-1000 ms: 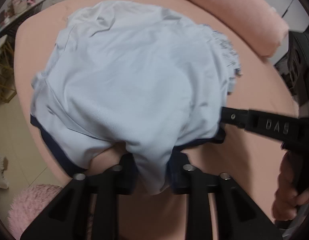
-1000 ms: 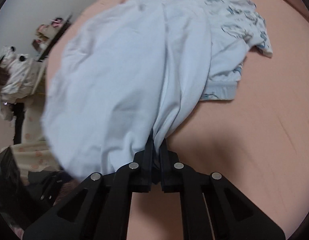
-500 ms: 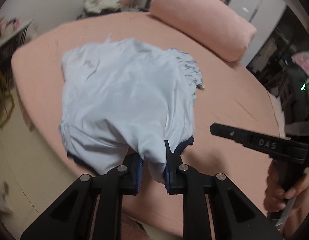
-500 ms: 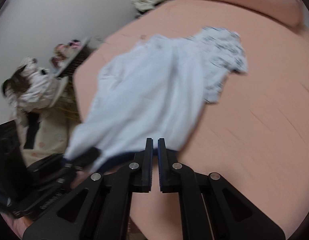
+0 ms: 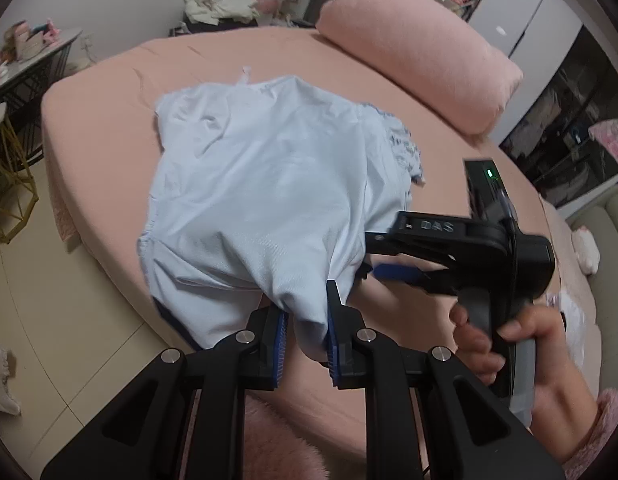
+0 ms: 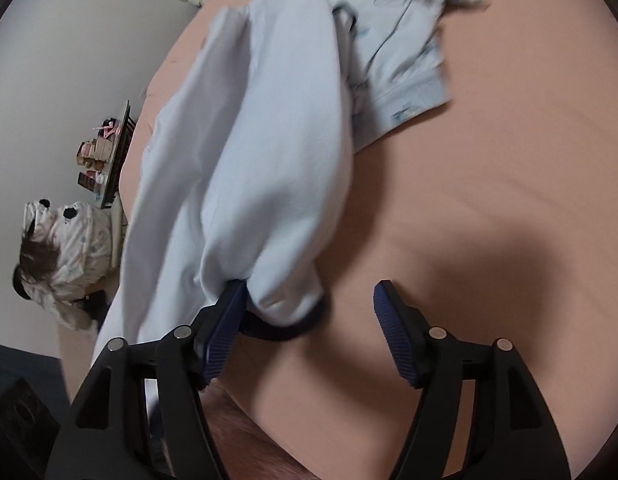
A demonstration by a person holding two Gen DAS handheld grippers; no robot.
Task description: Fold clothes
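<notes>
The left wrist view shows the left gripper [image 5: 307,334] at the bottom centre of the frame, its jaws almost together and pinching a fold of the pale blue shirt [image 5: 269,184] between the blue pads. From there the shirt spreads upward to the middle of the frame, lying on the pink bed [image 5: 109,132], with its lower part lifted off the sheet. To the right of this gripper, the right gripper [image 5: 379,254] comes in sideways, held by a hand [image 5: 505,348] at the lower right; its tips reach the right edge of the same hem.

In the right wrist view the right gripper [image 6: 309,320] has its jaws opening. The dark-edged hem lies in the gap and touches only the left pad, so I judge that the cloth is not pinched there now. The shirt runs from the bottom centre up to the top centre of this frame, so its long axis goes straight away from the gripper. A second, patterned garment [image 6: 405,60] lies at the upper right, partly under the shirt.

The hem is just in front of both grippers, but only the left one holds it. The next fold probably depends on the right gripper taking the hem again just beside the left, so the edge can be carried along that axis toward the pillow [image 5: 421,52].
</notes>
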